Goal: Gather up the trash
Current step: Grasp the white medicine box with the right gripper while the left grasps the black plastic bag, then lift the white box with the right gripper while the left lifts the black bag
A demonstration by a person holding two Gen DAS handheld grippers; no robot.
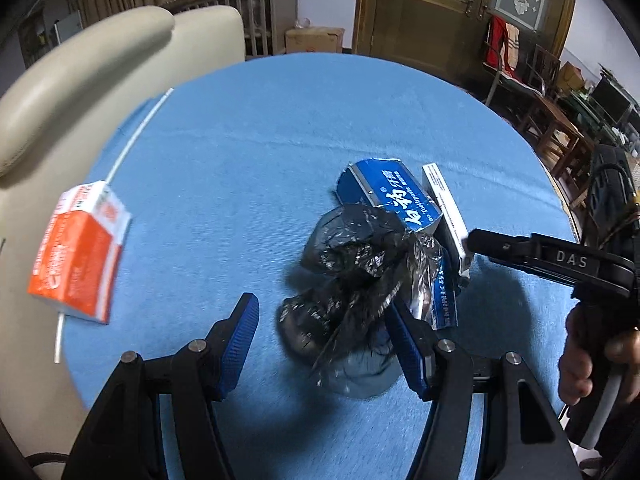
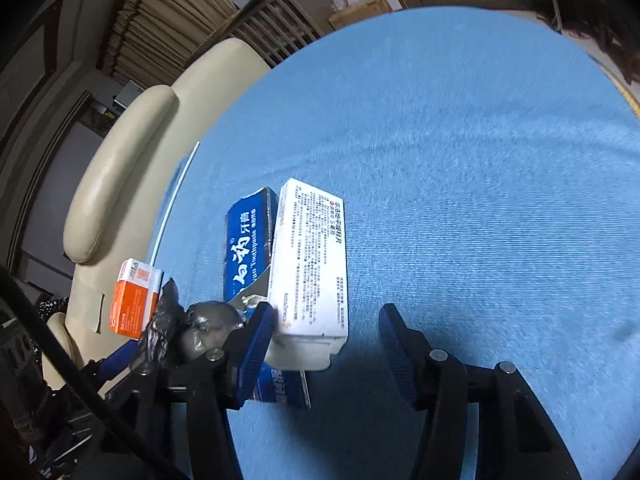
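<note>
A crumpled black plastic bag (image 1: 352, 276) lies on the blue table (image 1: 280, 140), with a blue toothpaste box (image 1: 388, 196) partly under it and a white medicine box (image 1: 444, 208) on edge beside that. My left gripper (image 1: 324, 336) is open, its fingers on either side of the bag's near end. My right gripper (image 2: 326, 344) is open around the near end of the white box (image 2: 308, 264), its left finger between it and the blue box (image 2: 248, 248). An orange and white box (image 1: 80, 256) lies far left, on a thin white straw (image 1: 136, 136).
A cream sofa (image 1: 60, 92) borders the table on the left. The orange box (image 2: 134, 304) and bag (image 2: 188, 328) also show at the right wrist view's left. Wooden chairs (image 1: 548, 120) and a door stand beyond the table's far right edge.
</note>
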